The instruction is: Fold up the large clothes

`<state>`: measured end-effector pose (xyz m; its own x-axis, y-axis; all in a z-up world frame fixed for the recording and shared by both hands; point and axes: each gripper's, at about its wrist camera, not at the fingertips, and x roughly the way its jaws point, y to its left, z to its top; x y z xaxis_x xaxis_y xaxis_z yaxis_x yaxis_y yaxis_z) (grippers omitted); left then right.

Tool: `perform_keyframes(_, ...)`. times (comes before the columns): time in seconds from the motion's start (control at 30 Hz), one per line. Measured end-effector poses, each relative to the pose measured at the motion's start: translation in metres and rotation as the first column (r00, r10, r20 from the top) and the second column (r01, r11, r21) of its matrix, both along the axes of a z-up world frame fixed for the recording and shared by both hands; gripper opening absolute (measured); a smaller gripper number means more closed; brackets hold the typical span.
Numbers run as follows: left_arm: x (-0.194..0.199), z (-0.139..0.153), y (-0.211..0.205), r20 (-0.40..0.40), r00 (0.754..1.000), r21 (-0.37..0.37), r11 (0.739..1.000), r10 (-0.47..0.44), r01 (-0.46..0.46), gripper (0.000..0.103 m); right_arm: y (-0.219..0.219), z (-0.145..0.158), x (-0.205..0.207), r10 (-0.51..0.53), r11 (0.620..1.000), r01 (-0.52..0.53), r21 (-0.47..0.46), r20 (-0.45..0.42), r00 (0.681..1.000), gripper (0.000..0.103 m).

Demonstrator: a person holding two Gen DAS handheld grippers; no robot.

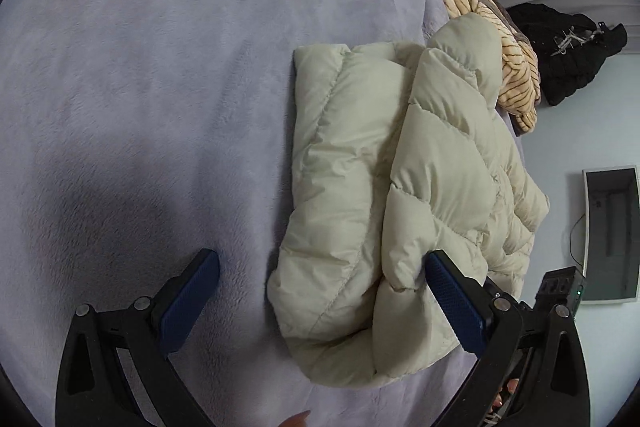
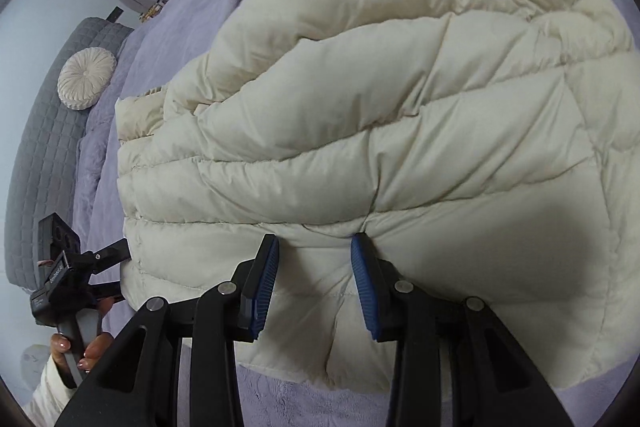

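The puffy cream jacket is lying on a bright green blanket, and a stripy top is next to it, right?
Not quite. The blanket is pale purple, not green, as the left wrist view shows. The puffy cream jacket does lie on it, and the stripy top sits beside it.

open blanket (image 1: 160,67) left, jacket (image 1: 400,167) blocking right

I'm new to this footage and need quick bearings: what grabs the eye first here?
A puffy cream quilted jacket, partly folded, dominates the lavender bedspread. The right gripper pinches a bulge of its near edge; the left gripper hangs wide open at its corner. Behind the jacket lies a striped tan garment.
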<state>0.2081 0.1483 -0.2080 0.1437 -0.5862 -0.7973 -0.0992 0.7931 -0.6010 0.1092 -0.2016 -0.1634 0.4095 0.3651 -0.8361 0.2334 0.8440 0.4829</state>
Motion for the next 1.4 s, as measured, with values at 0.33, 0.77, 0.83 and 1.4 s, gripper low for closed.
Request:
perform_keyframes(0.33,0.026,0.027,0.001,0.062,0.997,-0.103,0.993,-0.051,0.057,0.103,-0.019,-0.022,-0.001,-0.037,0.987,0.04,0.153,-0.016,0.999,0.038)
perform_keyframes(0.77,0.062,-0.003,-0.04,0.001,0.981,-0.141,0.971,-0.193,0.191,0.103,-0.021,-0.028,0.001,-0.022,0.986,0.024,0.162,-0.013,1.0,0.038)
perform_keyframes(0.83,0.06,0.01,-0.056,0.037,0.973,-0.155,0.96,-0.229,0.232,0.103,-0.024,-0.031,0.0,-0.024,0.984,0.025,0.176,-0.012,1.0,0.038)
perform_keyframes(1.4,0.049,0.043,-0.101,0.107,0.929,0.014,0.935,-0.355,0.355,0.043,-0.037,0.025,-0.032,-0.064,0.998,0.063,0.014,0.068,0.996,0.039)
